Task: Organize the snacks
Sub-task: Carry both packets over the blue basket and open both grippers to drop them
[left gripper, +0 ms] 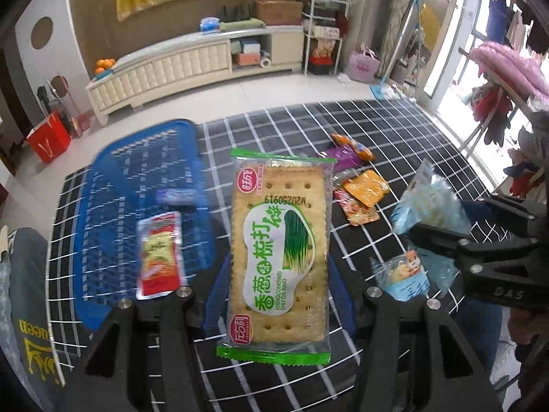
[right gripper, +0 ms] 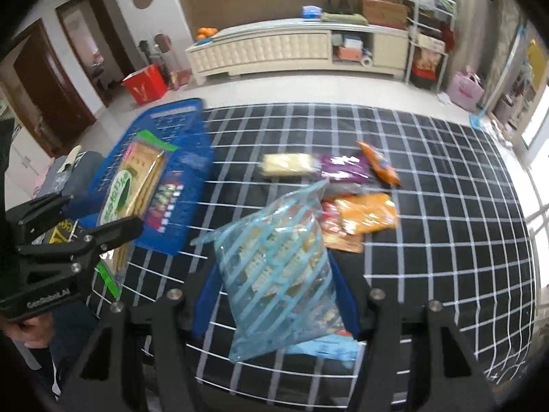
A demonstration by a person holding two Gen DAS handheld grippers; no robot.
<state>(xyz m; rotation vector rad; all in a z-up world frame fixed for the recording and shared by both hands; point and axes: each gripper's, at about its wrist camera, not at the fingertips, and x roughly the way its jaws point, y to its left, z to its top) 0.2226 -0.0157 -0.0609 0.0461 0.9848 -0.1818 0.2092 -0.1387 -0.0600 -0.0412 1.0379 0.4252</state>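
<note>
My left gripper is shut on a green-edged cracker pack and holds it above the table beside the blue basket. The pack also shows in the right wrist view, over the basket. A red sachet and a small purple packet lie in the basket. My right gripper is shut on a blue striped clear bag of snacks, lifted over the table; the bag also shows in the left wrist view.
On the black grid tablecloth lie a pale yellow pack, a purple pack, an orange pack, an orange-yellow pack and a red pack. A small blue cartoon packet lies near the front. The floor lies beyond the far edge.
</note>
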